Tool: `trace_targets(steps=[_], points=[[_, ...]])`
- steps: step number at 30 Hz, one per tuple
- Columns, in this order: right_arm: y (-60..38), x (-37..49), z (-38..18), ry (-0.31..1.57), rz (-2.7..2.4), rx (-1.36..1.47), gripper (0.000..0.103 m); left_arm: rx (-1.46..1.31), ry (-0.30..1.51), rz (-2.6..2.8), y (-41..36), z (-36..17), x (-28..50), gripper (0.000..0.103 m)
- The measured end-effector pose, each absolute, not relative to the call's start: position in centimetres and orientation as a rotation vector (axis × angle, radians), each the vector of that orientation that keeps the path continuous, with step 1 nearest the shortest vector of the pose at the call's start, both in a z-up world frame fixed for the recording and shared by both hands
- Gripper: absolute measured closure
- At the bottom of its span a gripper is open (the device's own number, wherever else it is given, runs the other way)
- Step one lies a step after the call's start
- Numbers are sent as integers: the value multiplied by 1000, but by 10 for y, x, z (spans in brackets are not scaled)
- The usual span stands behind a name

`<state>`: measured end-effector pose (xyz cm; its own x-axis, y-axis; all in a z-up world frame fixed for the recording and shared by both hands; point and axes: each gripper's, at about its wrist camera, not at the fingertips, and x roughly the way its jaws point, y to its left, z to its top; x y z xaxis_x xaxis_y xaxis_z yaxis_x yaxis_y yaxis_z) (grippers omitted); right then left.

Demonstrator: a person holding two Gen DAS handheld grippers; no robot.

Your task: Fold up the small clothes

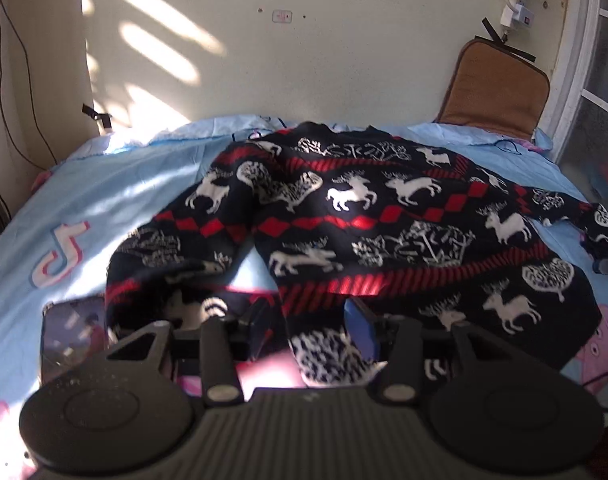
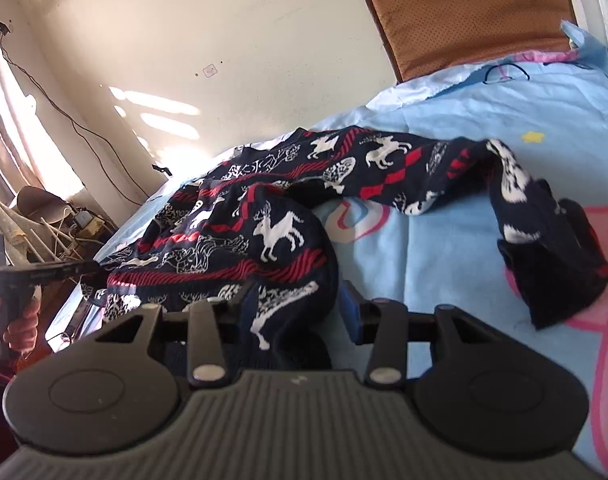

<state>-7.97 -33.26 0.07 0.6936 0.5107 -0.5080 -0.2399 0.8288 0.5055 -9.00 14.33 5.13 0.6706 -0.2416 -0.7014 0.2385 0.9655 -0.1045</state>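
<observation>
A small dark navy sweater (image 1: 364, 216) with white reindeer and red bands lies spread on the light blue bedsheet (image 1: 103, 200). My left gripper (image 1: 312, 324) is open at the sweater's near hem, with the hem cloth lying between its blue-padded fingers (image 1: 362, 328). In the right wrist view the same sweater (image 2: 263, 216) lies rumpled, one sleeve (image 2: 524, 200) stretched right. My right gripper (image 2: 299, 312) is open around the near bottom corner of the sweater. The left gripper's body (image 2: 43, 272) shows at the left, held by a hand.
A phone (image 1: 71, 336) lies on the sheet left of the left gripper. A brown cushion (image 1: 496, 88) leans on the wall at the bed's far right. Cartoon prints cover the sheet (image 2: 444, 248). Clutter and cables (image 2: 55, 224) sit beside the bed's left.
</observation>
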Motion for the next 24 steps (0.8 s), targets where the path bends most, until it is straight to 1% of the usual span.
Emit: trace_targets(steps=[5, 6, 7, 8, 9, 10, 12, 14, 15, 17, 19, 21, 22, 24], points=[[-316, -91, -24, 749, 466, 434, 54, -71, 868, -279, 135, 22, -115, 56], [-311, -95, -26, 727, 467, 426, 54, -91, 885, -280, 134, 17, -116, 60], [-307, -97, -26, 721, 474, 422, 58, -105, 905, -278, 132, 12, -116, 63], [-303, -96, -28, 746, 494, 430, 68, -95, 895, -256, 127, 10, -119, 73], [-299, -95, -29, 772, 502, 429, 97, -65, 886, -243, 122, 10, -121, 92], [-295, -97, -28, 774, 501, 422, 96, -53, 890, -240, 121, 11, -121, 93], [-292, -104, -18, 753, 544, 424, 96, -83, 887, -250, 126, 19, -123, 95], [-293, -121, 2, 682, 631, 441, 96, -120, 860, -277, 142, 38, -130, 95], [-292, -133, 15, 636, 679, 431, 96, -133, 839, -295, 150, 49, -136, 98], [-289, -153, 32, 605, 741, 391, 96, -106, 804, -280, 163, 68, -149, 97], [-284, -161, 31, 655, 771, 351, 97, -64, 811, -255, 168, 72, -155, 97], [-279, -159, 15, 746, 763, 332, 97, -13, 860, -232, 167, 62, -153, 95], [-277, -155, 7, 779, 738, 319, 93, -4, 884, -211, 166, 57, -151, 94], [-282, -147, -2, 784, 665, 305, 91, -41, 895, -182, 173, 52, -148, 93]])
